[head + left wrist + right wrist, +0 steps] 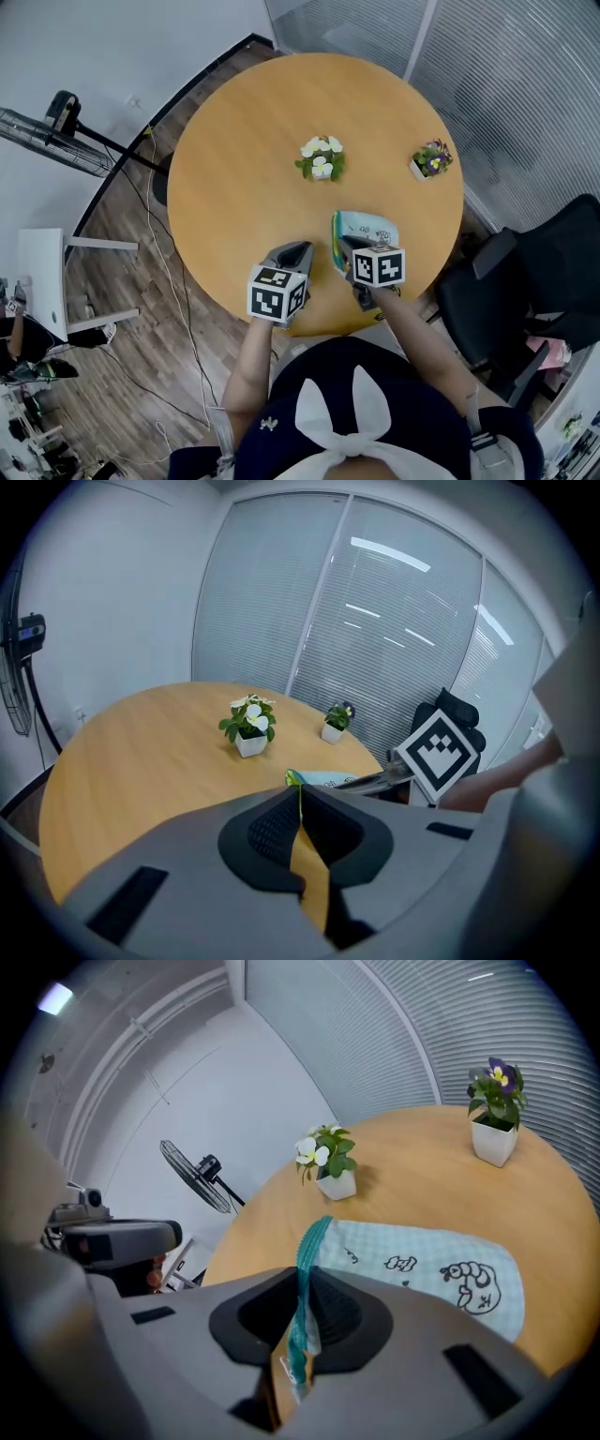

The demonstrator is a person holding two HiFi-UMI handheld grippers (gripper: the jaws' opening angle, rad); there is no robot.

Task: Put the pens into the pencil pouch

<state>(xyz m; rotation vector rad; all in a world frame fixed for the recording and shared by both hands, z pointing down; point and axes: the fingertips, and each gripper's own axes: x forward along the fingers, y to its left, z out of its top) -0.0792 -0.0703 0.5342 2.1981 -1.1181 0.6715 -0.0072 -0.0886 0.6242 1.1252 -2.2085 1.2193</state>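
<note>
Legible text: none.
Mint checked fabric pouch [422, 1269]: cartoon doodles, tiny marks unreadable.
White marker cube [378, 266]: black square code pattern only.

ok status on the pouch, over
Left gripper shut. Right gripper shut on pencil pouch edge, rest lying on table. No pens in view.

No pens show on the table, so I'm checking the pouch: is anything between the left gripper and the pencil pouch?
Nothing visible does. The left gripper, shut, points at the near corner of the pencil pouch over bare table. The right gripper is shut on its zipper edge; the white-flowered pot and purple-flowered pot stand farther back.
</note>
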